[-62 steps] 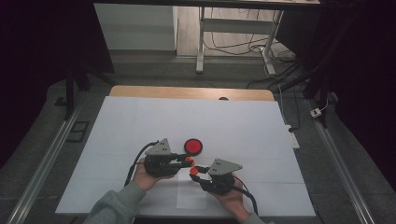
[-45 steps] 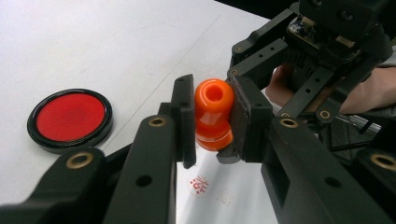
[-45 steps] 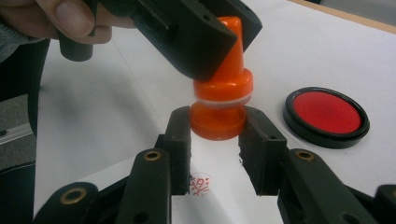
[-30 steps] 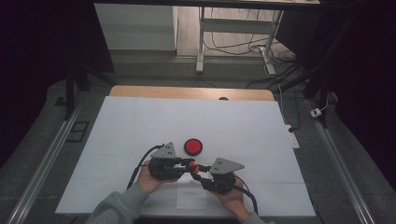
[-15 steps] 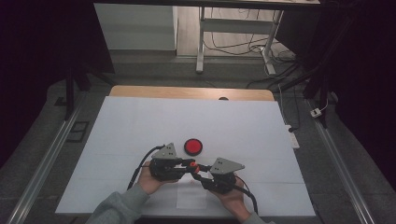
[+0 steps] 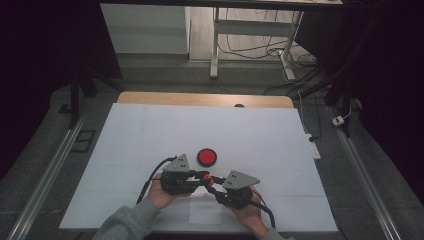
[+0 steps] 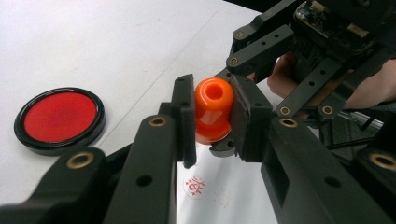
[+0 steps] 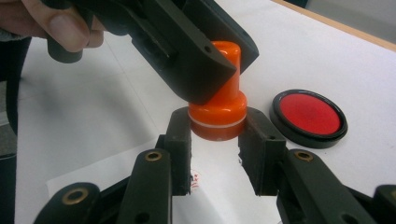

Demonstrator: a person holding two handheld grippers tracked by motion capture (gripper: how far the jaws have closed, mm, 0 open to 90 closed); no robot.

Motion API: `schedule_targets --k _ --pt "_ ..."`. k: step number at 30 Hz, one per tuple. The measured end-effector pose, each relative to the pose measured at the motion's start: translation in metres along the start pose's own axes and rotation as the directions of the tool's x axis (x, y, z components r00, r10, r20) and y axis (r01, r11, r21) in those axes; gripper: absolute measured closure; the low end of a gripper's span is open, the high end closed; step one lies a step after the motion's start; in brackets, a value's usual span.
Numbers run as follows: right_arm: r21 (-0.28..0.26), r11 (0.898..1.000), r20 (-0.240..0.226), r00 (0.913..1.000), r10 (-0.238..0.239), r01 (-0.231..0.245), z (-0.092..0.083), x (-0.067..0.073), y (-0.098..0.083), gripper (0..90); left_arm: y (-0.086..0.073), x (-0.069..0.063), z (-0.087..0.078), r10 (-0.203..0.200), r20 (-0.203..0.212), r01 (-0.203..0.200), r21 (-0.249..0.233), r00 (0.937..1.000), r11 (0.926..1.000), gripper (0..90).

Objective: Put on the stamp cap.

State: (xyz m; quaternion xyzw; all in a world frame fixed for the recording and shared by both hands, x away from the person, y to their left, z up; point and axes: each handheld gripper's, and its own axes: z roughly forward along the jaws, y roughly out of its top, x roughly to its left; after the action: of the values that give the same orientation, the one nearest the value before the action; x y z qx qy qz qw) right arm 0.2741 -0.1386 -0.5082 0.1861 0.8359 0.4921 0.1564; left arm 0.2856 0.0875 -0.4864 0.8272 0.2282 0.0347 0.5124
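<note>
Here both grippers are clamping the orange stamp [image 7: 212, 109] near the near edge of the table [image 6: 150, 135]: the left gripper [image 7: 212, 121] is squeezing its top, the right gripper [image 8: 217, 140] its wide base, above a paper slip [image 6: 205, 212], with the red ink pad [image 6: 206, 157] lying just beyond

A white sheet [image 6: 210, 130] covers a pale wooden tabletop [image 6: 200, 99], whose bare edge shows along the far side. Grey carpeted floor [image 6: 45, 150] surrounds it, with long metal rails [image 6: 42, 185] running along both sides and a white power strip [image 6: 311, 146] lying to the right. Beyond stand a white metal desk frame [image 6: 216, 45] with loose black cables [image 6: 260, 50] beneath it and a pale panel [image 6: 145, 30], the rest dim.
</note>
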Motion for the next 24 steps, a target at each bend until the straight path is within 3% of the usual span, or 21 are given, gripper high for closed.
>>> schedule_targets --k 7,15,24 --pt "0.013 1.0 0.016 0.9998 -0.01 0.01 -0.0004 0.0013 0.0006 65.2 -0.0029 -0.0007 0.0013 -0.008 -0.005 0.008 -0.015 1.0 0.9999 72.1" --pt "0.016 0.999 -0.005 0.9991 0.042 -0.042 0.0 -0.001 -0.0008 65.2 -0.0049 -0.005 0.0036 0.014 -0.035 -0.015 -0.023 0.9993 0.9996 72.1" --pt "0.023 0.997 -0.025 0.9972 0.07 -0.069 0.0008 -0.0029 -0.0024 65.2 -0.0072 -0.0075 0.0053 0.023 -0.05 -0.024 -0.024 0.9985 0.9994 72.2"
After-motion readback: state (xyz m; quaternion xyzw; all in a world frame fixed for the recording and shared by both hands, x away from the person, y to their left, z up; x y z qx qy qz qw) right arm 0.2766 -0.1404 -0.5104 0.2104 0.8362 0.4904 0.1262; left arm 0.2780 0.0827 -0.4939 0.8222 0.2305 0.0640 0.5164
